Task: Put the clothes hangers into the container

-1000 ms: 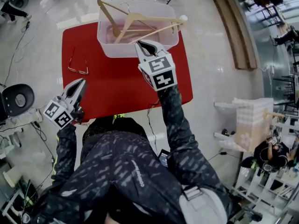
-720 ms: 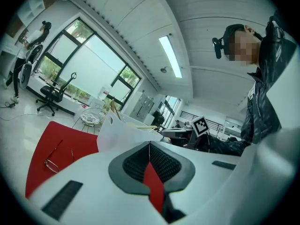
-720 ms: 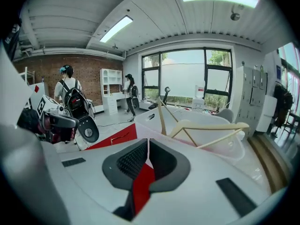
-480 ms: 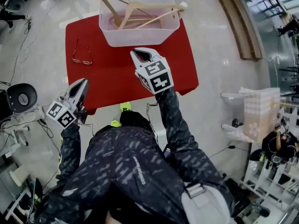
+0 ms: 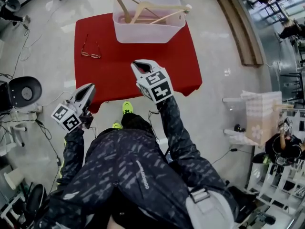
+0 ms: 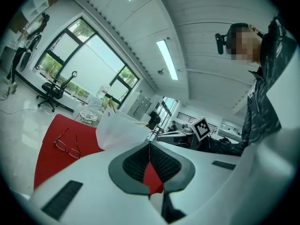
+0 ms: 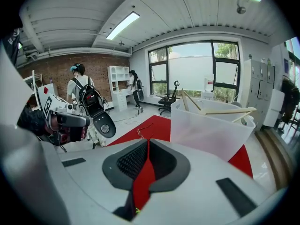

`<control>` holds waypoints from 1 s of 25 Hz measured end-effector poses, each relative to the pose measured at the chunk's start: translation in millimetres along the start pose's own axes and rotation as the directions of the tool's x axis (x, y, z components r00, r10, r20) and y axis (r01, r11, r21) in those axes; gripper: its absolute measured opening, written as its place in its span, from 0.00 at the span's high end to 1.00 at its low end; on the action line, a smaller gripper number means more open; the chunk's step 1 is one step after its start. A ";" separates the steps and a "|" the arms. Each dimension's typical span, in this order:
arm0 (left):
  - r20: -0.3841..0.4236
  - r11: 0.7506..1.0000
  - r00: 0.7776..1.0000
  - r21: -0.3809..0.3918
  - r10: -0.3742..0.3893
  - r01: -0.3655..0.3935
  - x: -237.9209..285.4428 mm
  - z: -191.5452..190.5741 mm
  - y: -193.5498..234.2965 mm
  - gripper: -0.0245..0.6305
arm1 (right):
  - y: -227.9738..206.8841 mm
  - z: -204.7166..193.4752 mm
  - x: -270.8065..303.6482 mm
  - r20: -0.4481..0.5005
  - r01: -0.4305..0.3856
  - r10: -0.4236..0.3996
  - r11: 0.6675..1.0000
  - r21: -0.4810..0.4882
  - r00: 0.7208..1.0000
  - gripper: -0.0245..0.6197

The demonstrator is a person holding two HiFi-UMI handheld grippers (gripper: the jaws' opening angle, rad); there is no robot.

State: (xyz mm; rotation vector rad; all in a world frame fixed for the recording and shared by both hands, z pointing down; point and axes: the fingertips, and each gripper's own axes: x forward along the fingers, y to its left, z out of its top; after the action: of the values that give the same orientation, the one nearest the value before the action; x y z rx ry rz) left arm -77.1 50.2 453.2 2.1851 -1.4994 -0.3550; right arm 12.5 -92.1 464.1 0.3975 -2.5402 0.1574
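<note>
A translucent white container [image 5: 147, 28] stands at the far edge of the red table [image 5: 114, 70], with wooden hangers [image 5: 152, 9] leaning inside it, their ends poking over the rim. My right gripper [image 5: 141, 67] hovers over the near middle of the table, shut and empty, well short of the container. My left gripper [image 5: 88, 90] is at the table's near left corner, also shut with nothing in it. The right gripper view shows the container [image 7: 211, 135] and hangers [image 7: 229, 110] ahead to the right of the jaws [image 7: 148, 140]. In the left gripper view the container [image 6: 119, 130] lies beyond the jaws [image 6: 150, 143].
A pair of glasses [image 5: 90, 49] lies on the table's left part. An office chair [image 5: 21, 92] stands on the floor to the left and a pale shelf unit [image 5: 259, 116] to the right. A person with a backpack [image 7: 79, 86] stands far back.
Both grippers have drawn back from the container toward the near table edge. The right one was at the container's front wall and has sunk lower. The hangers have not moved.
</note>
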 end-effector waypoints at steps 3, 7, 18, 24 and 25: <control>0.000 1.000 1.000 0.003 -0.017 0.017 -20.0 -11.7 -21.6 0.95 | 29.6 -15.2 -21.0 -0.013 -0.002 0.002 1.000 -0.002 1.000 0.93; -0.009 0.999 0.999 0.004 -0.052 0.052 -42.1 -25.9 -46.8 0.95 | 65.6 -36.0 -42.1 -0.029 -0.005 0.006 1.000 0.026 1.000 0.93; -0.025 0.995 0.995 -0.023 -0.099 0.099 -88.2 -75.4 -100.1 0.95 | 144.9 -91.8 -96.4 -0.055 -0.007 0.011 0.997 0.075 0.998 0.93; -0.035 0.994 0.993 -0.017 -0.112 0.112 -88.5 -79.6 -116.7 0.95 | 150.6 -102.7 -109.7 -0.049 -0.020 0.024 0.997 0.076 0.999 0.94; -0.035 0.994 0.993 -0.014 -0.109 0.108 -88.6 -77.6 -117.8 0.95 | 151.0 -102.0 -110.6 -0.045 -0.024 0.027 0.997 0.076 0.999 0.94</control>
State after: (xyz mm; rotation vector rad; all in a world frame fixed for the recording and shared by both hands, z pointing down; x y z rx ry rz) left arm 20.7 185.0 455.6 2.2570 -1.3599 -0.3582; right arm 105.8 98.4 484.8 0.3864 -2.5007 0.2694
